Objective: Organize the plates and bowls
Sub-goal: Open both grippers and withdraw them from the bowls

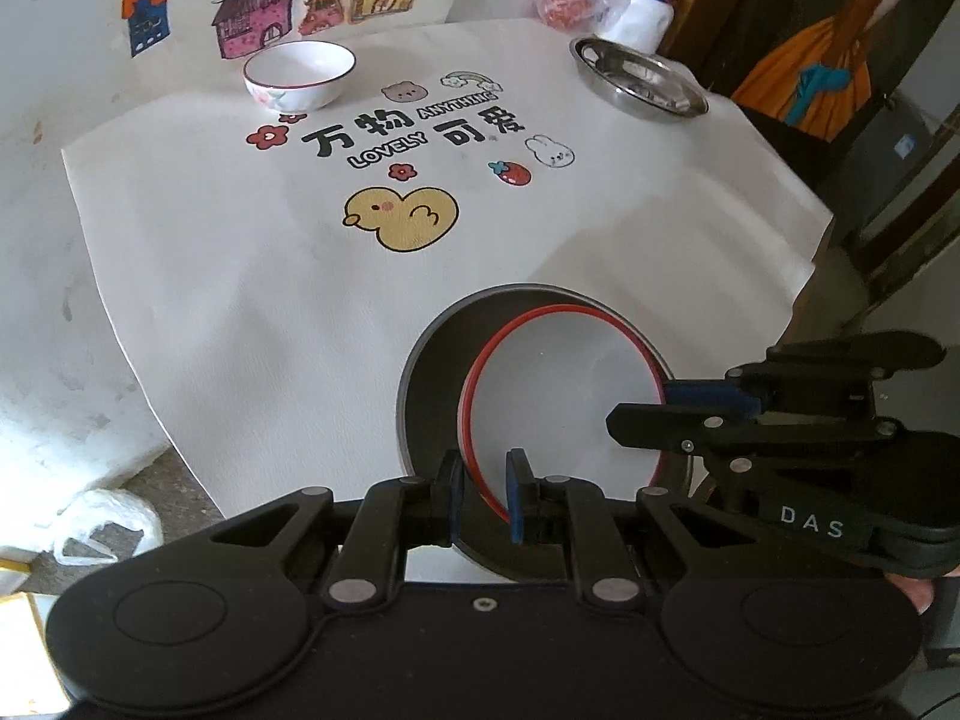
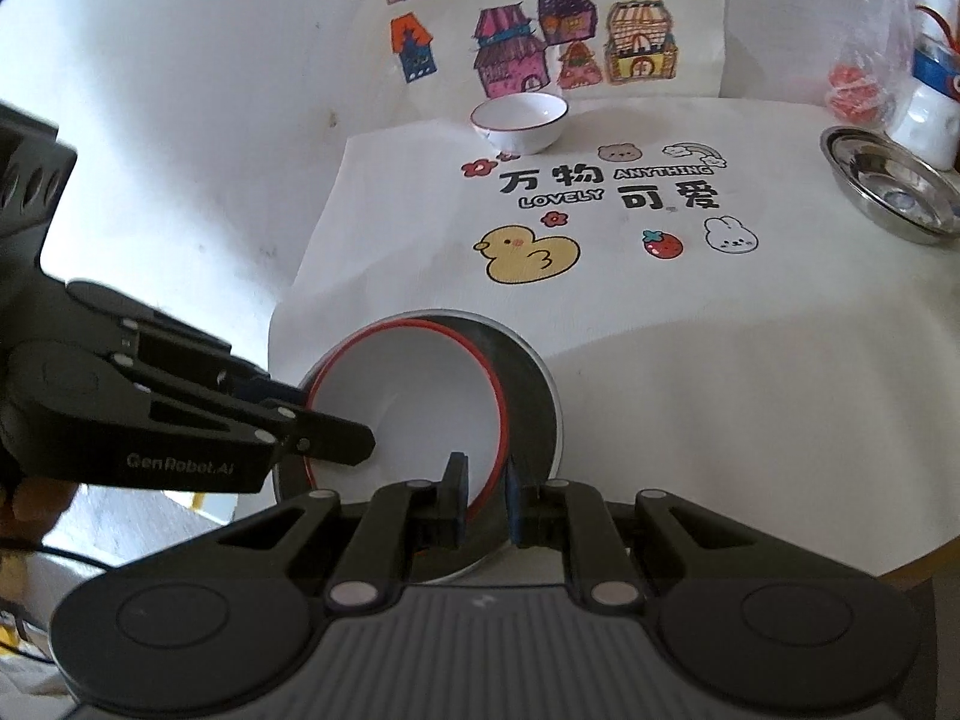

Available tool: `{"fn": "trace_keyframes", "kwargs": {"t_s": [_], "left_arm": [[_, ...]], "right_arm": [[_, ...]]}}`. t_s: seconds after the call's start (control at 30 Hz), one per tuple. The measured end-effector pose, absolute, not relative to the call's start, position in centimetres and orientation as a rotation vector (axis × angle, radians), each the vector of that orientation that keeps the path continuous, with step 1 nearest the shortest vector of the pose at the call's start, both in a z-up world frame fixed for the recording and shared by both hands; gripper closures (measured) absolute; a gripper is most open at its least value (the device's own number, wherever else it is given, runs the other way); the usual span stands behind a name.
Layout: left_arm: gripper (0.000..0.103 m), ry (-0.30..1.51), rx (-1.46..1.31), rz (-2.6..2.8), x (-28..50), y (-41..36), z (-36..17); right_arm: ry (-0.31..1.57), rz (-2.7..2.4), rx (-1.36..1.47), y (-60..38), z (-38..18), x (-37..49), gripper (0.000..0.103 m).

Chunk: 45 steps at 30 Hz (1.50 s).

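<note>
A white red-rimmed bowl (image 1: 564,396) sits inside a dark grey plate (image 1: 429,396) at the table's near edge; both also show in the right wrist view, the bowl (image 2: 408,402) and the plate (image 2: 534,408). My left gripper (image 1: 486,501) straddles the bowl's near rim, jaws a little apart. My right gripper (image 2: 486,498) straddles the bowl's rim on the other side; in the left view it (image 1: 678,405) comes in from the right. A second white bowl (image 1: 298,75) and a steel plate (image 1: 639,86) stand at the far side.
A white printed cloth (image 1: 240,276) covers the round table. A plastic bag with a red thing and a white bottle (image 1: 645,0) stand at the back right. The table edge (image 1: 798,276) drops off at right. A bag lies on the floor (image 1: 105,525) at left.
</note>
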State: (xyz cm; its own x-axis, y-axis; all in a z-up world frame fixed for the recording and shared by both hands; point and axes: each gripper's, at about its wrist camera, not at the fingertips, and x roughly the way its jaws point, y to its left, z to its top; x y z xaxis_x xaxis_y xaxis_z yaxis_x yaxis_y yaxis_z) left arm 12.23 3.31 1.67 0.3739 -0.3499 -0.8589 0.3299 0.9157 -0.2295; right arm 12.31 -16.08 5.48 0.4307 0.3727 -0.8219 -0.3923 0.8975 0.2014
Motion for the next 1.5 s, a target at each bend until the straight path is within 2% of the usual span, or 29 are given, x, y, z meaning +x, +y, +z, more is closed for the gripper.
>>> {"fn": "trace_keyframes", "kwargs": {"t_s": [0.6,0.87,0.93,1.0,1.07,1.1,1.23,1.37,1.5], "left_arm": [[0.082,1.184,-0.031,-0.483,14.4,3.7,1.8],[0.068,1.147,-0.018,-0.506,14.6,3.8,3.0],[0.064,1.125,-0.014,-0.517,14.5,4.0,3.5],[0.061,1.104,-0.014,-0.524,14.5,4.2,4.0],[0.047,1.081,-0.013,-0.525,14.4,4.4,4.4],[0.045,1.065,-0.014,-0.523,14.3,4.6,4.7],[0.041,1.029,-0.059,-0.532,14.4,5.5,5.3],[0.018,0.973,-0.093,-0.489,14.8,6.7,5.9],[0.003,0.894,-0.114,-0.389,15.7,8.1,6.0]], "right_arm": [[1.045,0.508,-0.051,-16.1,5.7,13.2,0.086],[1.026,0.511,-0.033,-16.7,6.4,13.2,0.082],[1.021,0.514,-0.027,-16.8,6.5,13.1,0.078],[1.012,0.524,-0.016,-16.9,6.7,13.1,0.07],[0.999,0.53,-0.006,-17.1,6.9,13.0,0.061],[0.991,0.53,-0.005,-17.1,7.1,13.0,0.056],[0.965,0.533,0.016,-17.5,7.6,13.3,0.042],[0.937,0.527,0.022,-17.4,7.8,14.1,0.025],[0.915,0.527,0.051,-17.5,7.7,15.2,0.012]]}}
